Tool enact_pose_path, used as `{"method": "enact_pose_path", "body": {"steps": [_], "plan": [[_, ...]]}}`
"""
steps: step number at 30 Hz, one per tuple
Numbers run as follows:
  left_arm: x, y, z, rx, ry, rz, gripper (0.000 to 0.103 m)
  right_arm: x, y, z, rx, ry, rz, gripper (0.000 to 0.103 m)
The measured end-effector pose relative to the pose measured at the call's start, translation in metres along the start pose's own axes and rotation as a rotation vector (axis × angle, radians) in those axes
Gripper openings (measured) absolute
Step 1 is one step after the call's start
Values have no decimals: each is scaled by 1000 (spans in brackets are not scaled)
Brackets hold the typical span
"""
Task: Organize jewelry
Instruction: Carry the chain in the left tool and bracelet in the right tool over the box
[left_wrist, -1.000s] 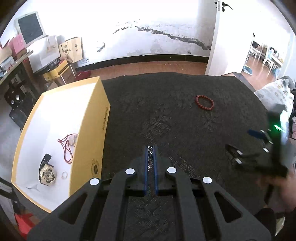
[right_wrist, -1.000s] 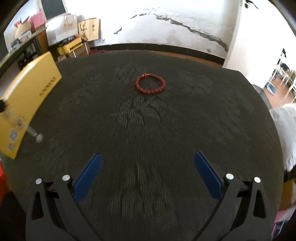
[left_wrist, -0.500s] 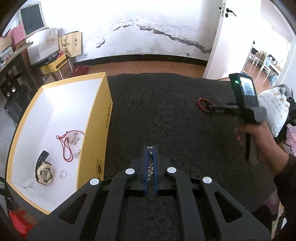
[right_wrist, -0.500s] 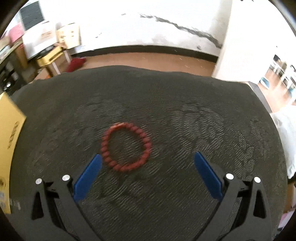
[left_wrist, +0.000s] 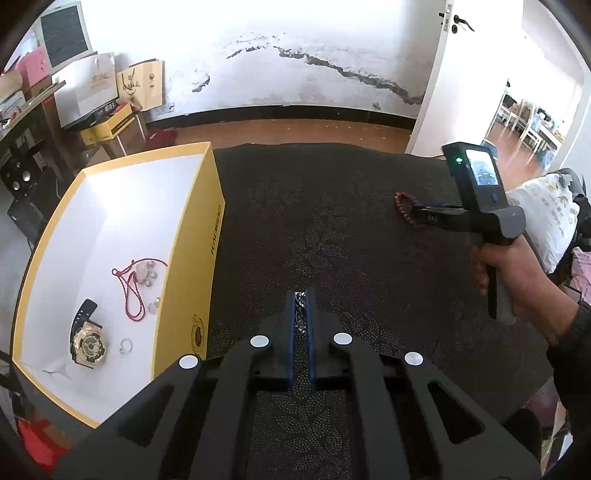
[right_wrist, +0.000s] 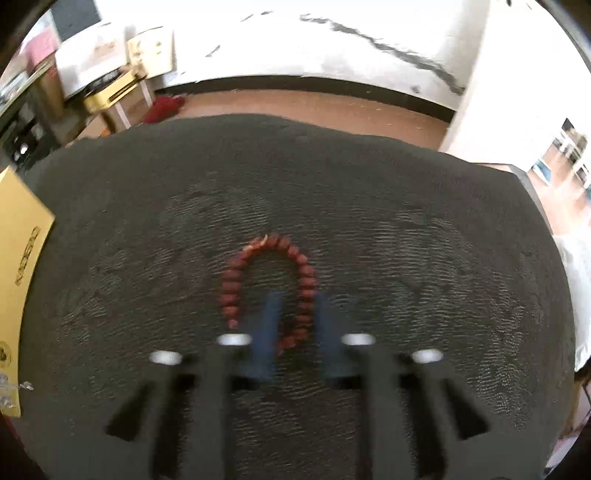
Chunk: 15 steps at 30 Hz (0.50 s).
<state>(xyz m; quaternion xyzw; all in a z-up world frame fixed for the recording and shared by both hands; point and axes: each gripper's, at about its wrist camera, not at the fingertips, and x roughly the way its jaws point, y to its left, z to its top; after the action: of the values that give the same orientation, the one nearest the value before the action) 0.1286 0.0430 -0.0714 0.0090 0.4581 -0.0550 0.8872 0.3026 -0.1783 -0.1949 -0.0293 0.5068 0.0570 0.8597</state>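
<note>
A red bead bracelet (right_wrist: 269, 280) lies on the dark tablecloth; it also shows in the left wrist view (left_wrist: 403, 212). My right gripper (right_wrist: 297, 317) is down over it, fingers narrowed around the bracelet's right side with a gap still showing, blurred by motion. In the left wrist view the right gripper (left_wrist: 417, 212) touches the bracelet. My left gripper (left_wrist: 302, 306) is shut on a silver chain (left_wrist: 301, 314), above the cloth right of the yellow box (left_wrist: 207, 236). The box holds a gold watch (left_wrist: 86, 341), a red cord necklace (left_wrist: 135, 284) and a ring (left_wrist: 125, 345).
The round table with dark patterned cloth (left_wrist: 332, 240) ends near a wooden floor. Boxes, bags and a monitor (left_wrist: 66, 33) stand at the back left. A white door (left_wrist: 476, 74) and an open doorway are at the right.
My right gripper has moved forward and down onto the red bracelet and its fingers have closed from wide open to narrow around one side. My left gripper has risen slightly, still holding the chain.
</note>
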Motion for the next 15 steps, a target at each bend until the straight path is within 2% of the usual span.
{"method": "enact_pose_path", "body": {"steps": [2,7,15], "plan": [[-2,1,2,-1,1,2,5,-1,8,1,-23,4,-33,8],[-13,9,9,-3,-17,14,5,-25,13,-7,6,-16,20,8],[-46,35,33,-28,-63,26,5,-135,65,-24,-62,-131,103,8]]}}
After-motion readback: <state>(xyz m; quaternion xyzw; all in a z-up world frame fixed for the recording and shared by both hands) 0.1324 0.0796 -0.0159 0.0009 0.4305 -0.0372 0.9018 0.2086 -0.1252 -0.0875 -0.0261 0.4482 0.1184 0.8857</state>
